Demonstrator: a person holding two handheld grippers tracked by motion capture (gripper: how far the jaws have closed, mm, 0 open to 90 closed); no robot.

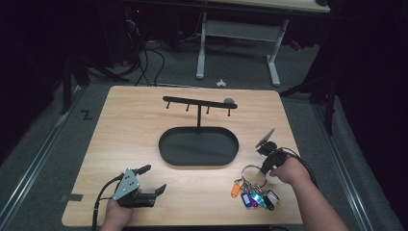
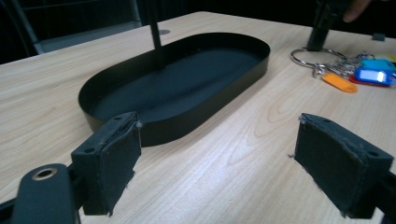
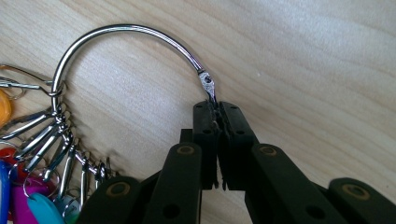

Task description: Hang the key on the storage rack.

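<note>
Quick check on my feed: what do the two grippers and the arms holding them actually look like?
Both grippers are black, with linkage arms on brass-coloured pivots. The left gripper has flat, dark, fuzzy-edged pads, a grey three-cornered plate with dark dots on top, and a black cable trailing off. The right gripper has narrow screw-holed tips and a looping black cable. Forearms show no sleeves.

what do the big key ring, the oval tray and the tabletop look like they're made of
Large silver key ring: polished metal, judging by its bright mirror-like highlights and crimped joint, which the shut right claw pinches. Black oval tray: probably thin sheet metal with a matte black coating; its thin wall reflects only dully. Light tabletop: wood or a wood-look laminate, with visible grain lines; which one is unclear.
</note>
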